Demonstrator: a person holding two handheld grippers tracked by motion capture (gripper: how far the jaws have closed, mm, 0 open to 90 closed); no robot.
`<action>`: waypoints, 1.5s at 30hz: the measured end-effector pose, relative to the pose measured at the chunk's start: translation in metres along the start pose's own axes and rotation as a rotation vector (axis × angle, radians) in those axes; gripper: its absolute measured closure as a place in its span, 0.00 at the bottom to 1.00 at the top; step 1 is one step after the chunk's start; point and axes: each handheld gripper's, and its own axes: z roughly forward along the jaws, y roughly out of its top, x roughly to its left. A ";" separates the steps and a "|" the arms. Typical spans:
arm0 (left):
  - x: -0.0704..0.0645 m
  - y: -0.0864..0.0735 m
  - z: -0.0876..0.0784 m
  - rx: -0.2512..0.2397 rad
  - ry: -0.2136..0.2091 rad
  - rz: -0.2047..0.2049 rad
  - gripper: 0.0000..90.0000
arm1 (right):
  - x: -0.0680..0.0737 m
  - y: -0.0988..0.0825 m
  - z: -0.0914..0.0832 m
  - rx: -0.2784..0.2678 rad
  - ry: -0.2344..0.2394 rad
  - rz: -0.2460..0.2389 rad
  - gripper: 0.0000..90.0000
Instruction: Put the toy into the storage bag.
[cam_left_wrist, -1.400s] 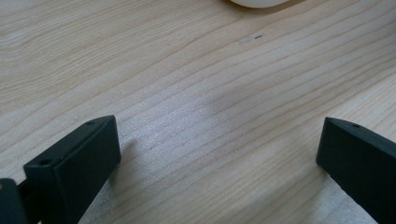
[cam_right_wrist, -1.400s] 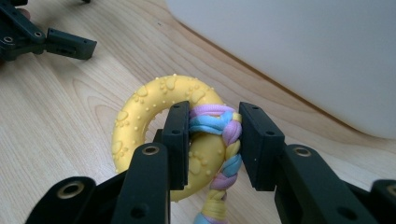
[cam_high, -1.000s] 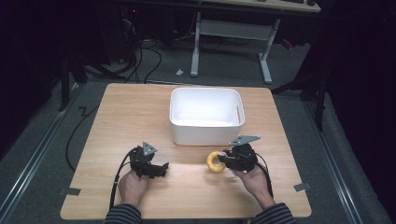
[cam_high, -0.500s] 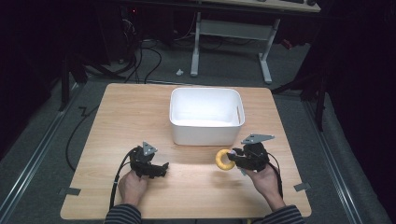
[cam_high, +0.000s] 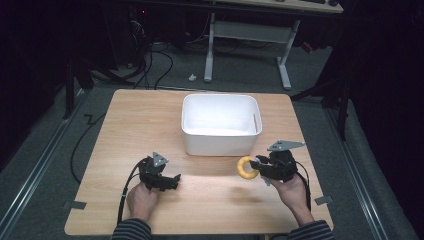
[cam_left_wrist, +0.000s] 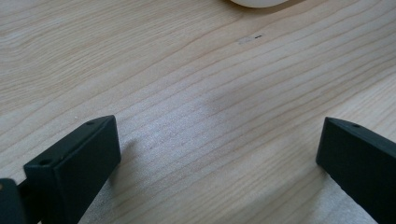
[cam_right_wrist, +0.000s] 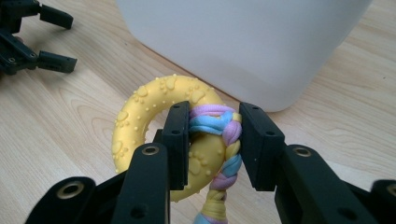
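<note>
Now right claw (cam_right_wrist: 214, 140) around ring toy (cam_right_wrist: 154, 121)

We hold our left hand-held gripper (cam_high: 174, 181) low at about seven o'clock, jaws spread wide and pointing toward three o'clock. Our right hand-held gripper (cam_high: 256, 166) sits at about five o'clock, jaws clamped and pointing toward nine o'clock. Both forearms enter from six o'clock.

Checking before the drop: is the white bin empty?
Apparently empty: the high view shows only bare white floor inside the white plastic bin, though its near wall hides a strip.
</note>
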 end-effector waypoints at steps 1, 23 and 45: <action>0.000 0.000 0.000 0.000 0.000 0.000 0.00 | 0.000 0.001 -0.002 -0.002 0.001 0.002 0.73; 0.000 0.000 0.000 0.001 0.000 0.000 0.00 | -0.010 0.037 -0.032 -0.052 -0.001 -0.015 0.73; 0.000 0.000 0.000 0.001 -0.004 -0.002 0.00 | -0.020 0.077 -0.042 -0.067 -0.033 -0.009 0.73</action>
